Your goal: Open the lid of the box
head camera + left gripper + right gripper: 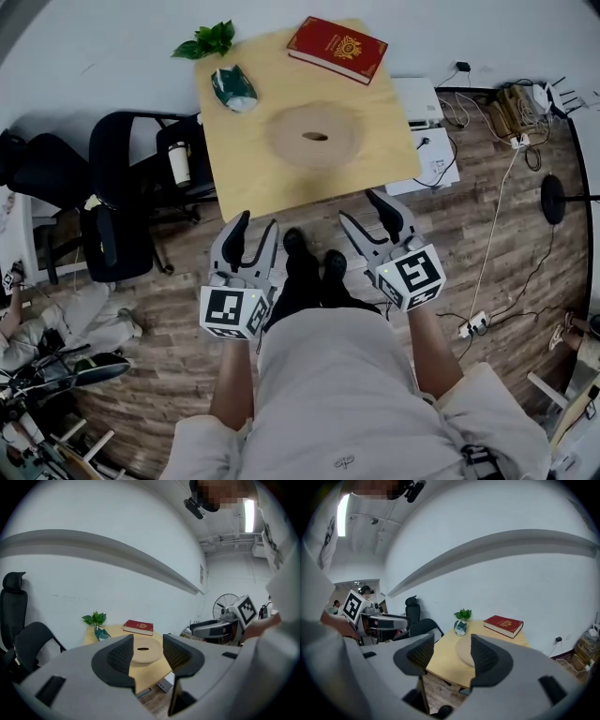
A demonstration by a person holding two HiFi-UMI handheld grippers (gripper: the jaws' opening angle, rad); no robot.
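Two grippers, left gripper [256, 223] and right gripper [361, 208]: fingers of both apart, empty, short of the worktop's [234, 178] near edge.
— Item sought?
— Round box [291, 152], lid [333, 122] on, mid-worktop. You're at the approach; next, reach past that edge to the lid. Open room around it; book [337, 49] well apart.

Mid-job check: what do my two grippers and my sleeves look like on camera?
The left gripper and right gripper have grey moulded bodies, each with two tapering fingers lined with black ribbed pads. The left cube and right cube are white with black square markers. No cables show. The person wears pale sleeves ending near the elbows.
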